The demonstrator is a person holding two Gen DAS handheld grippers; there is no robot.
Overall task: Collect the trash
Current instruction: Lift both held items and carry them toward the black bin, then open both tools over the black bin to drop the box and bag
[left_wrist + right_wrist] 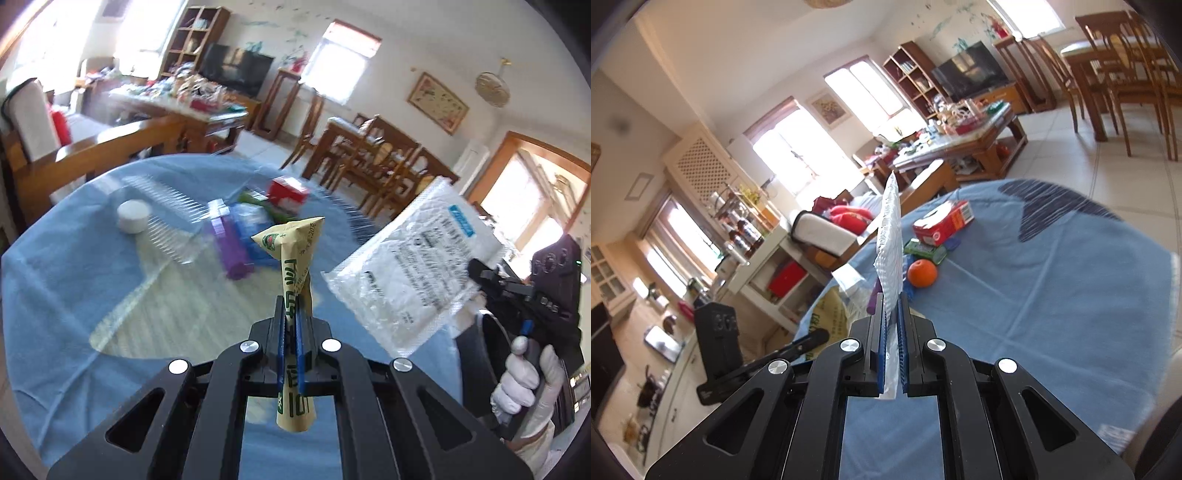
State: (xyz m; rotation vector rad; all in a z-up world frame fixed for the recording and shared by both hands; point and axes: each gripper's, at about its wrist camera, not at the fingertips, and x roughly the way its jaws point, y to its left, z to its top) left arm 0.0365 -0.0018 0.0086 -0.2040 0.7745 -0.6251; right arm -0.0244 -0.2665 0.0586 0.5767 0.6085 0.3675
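My left gripper (292,301) is shut on a yellow paper wrapper with green print (295,258), held upright above the blue tablecloth (74,295). My right gripper (893,299) is shut on a white plastic packet (889,236), seen edge-on there. The same packet shows flat in the left wrist view (410,269), with the right gripper (476,271) clamping its right edge, held by a gloved hand (524,380). Both are lifted off the table.
On the table lie a white cap (133,215), a purple box (229,243), a blue packet (255,232), a red carton (942,223), a green packet (923,249) and an orange (922,273). A wooden bench (92,155), a cluttered coffee table (960,144) and dining chairs (1126,74) stand around.
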